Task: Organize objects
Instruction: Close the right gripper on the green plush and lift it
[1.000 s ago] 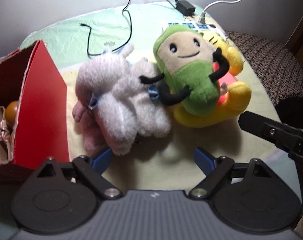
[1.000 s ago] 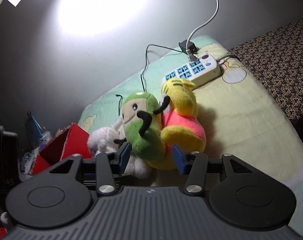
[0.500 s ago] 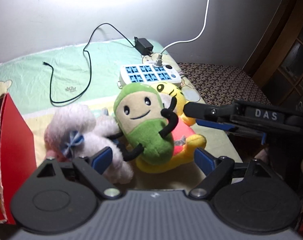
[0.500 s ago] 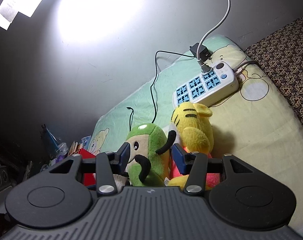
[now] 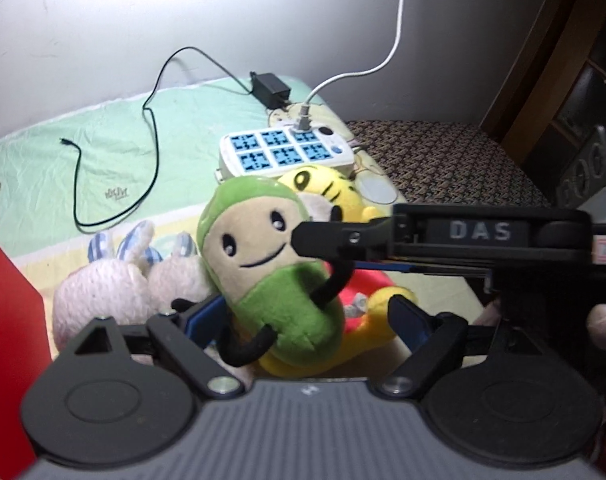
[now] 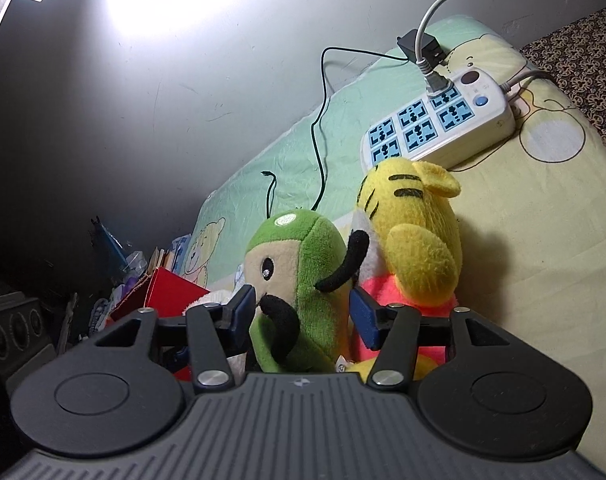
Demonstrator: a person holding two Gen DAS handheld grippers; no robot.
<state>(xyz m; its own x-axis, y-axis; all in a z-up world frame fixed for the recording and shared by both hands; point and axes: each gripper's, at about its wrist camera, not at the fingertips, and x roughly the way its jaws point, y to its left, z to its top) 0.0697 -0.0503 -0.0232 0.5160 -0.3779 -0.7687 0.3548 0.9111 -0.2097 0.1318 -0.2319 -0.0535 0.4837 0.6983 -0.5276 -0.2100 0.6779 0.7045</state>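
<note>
Green plush point(image 5: 271, 268): upright between both pairs of fingers, leaning on the yellow plush point(image 5: 335, 196); white plush point(image 5: 115, 284) just beside it on the other side.
Long axis: runs head-up to base-down, tipped a little; both grippers come at it across that axis.
Right gripper point(image 6: 303, 316): jaws opening, spread wide; the green body sits in the gap. The blue pads point(image 6: 361, 316) look close to its sides, but I see no squeeze in the fabric.
Left gripper point(image 5: 303, 320): jaws closing slowly, still wide; lower body of the green plush between them, pads not pressing.
Nearer hand: judged the right; from the left view its finger reaches across the plush's face, about at mid-body.
Red box point(image 5: 7, 312): off beyond the left gripper's left finger, past the white plush; likely the place to put toys.
Bed point(image 6: 523, 248): power strip point(image 6: 435, 120) and cable beyond the fingertips, well apart from the toys.
</note>
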